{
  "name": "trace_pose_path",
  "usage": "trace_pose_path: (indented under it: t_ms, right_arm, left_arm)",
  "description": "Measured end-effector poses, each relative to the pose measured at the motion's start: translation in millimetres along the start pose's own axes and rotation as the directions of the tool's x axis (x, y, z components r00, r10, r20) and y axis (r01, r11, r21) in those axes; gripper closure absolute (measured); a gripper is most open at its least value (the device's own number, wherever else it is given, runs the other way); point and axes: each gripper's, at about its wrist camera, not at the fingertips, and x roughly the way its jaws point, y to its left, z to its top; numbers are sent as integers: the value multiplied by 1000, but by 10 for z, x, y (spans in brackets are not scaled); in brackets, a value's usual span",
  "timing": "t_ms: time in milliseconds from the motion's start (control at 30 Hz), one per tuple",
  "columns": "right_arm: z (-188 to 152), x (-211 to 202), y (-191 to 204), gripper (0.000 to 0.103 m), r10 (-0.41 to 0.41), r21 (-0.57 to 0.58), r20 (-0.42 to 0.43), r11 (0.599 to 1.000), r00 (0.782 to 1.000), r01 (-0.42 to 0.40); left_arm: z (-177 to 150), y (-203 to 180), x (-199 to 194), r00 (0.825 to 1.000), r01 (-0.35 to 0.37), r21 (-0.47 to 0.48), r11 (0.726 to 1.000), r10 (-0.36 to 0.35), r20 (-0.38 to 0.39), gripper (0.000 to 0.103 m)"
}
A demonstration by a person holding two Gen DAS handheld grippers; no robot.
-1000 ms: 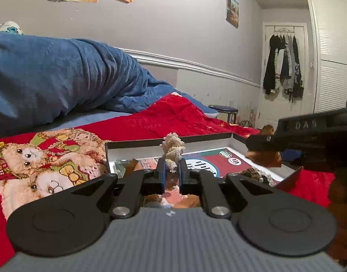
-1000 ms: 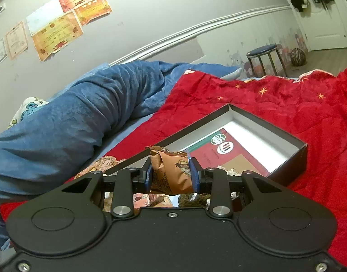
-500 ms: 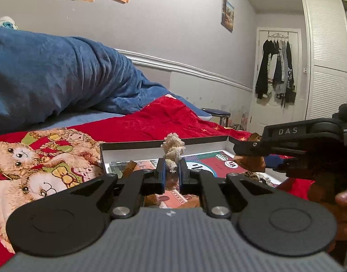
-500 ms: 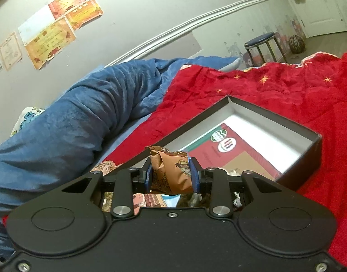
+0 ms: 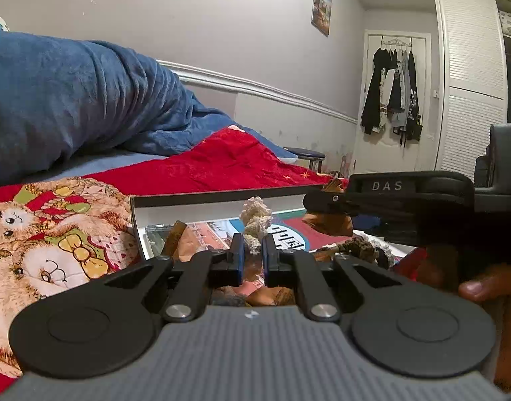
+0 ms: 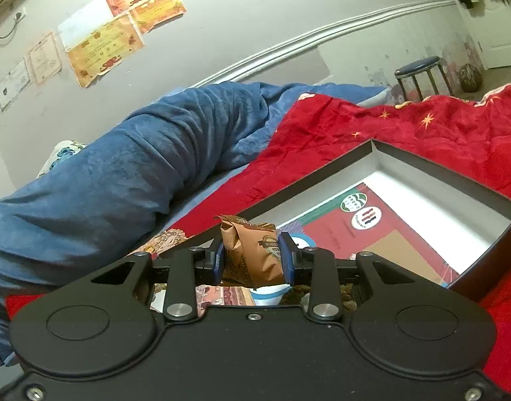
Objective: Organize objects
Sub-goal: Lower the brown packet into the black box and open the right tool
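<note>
On the left of the bed, past the bear-print blanket, the left gripper sits low over the near end of the open box. Its narrow jaws are clenched on the foot of a cream crocheted piece, which stands upright between the pads with its long axis vertical and its knobbly top above the fingertips, in front of the box's far wall. Loose brown wrappers and another knitted item lie in the box beneath it. To the right, the right gripper hangs above the box's near corner, over the printed card on the box floor. Its fingers, a little further apart, squeeze a brown snack packet by its sides; the packet stands on end, its crimped top edge pointing up and tilted slightly left.
</note>
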Motion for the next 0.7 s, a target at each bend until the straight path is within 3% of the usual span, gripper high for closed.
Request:
trace_pose_path:
  t_ms: [267,700]
  right_arm:
    - [-135,2,11,71,-10,-74,14,997,1000,11]
    - [-155,-14,2,71,8,-87,14,996,1000,-7]
  left_arm:
    - [-39,5,65,999,-7,-10,1000,7,-46,90]
    - [-59,-11,89,997,-28,-5,1000,28,-68,88]
